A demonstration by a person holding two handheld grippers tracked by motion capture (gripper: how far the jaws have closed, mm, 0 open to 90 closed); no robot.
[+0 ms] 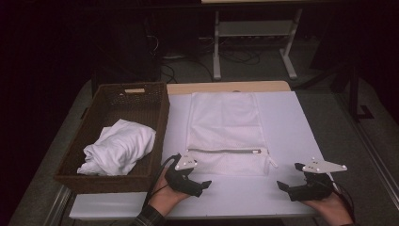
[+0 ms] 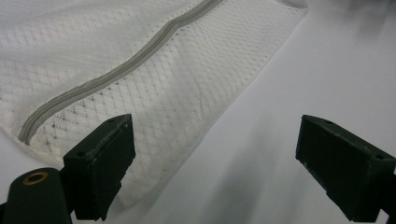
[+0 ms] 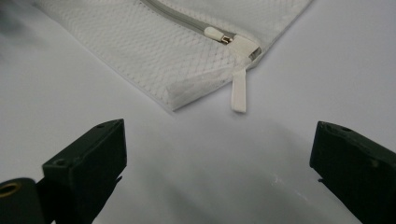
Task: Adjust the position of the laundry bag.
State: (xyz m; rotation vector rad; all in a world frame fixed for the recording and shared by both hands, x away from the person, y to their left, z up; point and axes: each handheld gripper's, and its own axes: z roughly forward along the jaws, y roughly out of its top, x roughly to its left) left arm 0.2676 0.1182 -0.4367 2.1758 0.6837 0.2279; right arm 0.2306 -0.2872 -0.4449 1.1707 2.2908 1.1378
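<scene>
A white mesh laundry bag lies flat on the white table top, its grey zipper running across near the front edge. The zipper's pull and a white tab sit at the bag's right corner. My left gripper rests open at the bag's front left corner, over the bag's mesh, with nothing between its jaws. My right gripper stands open on the bare table, short of the bag's right corner. A crumpled white garment lies in the brown wicker basket.
The wicker basket stands along the left edge of the table. Bare white table lies right of the bag and along the front. Behind the table are a dark floor, cables and the legs of a white frame.
</scene>
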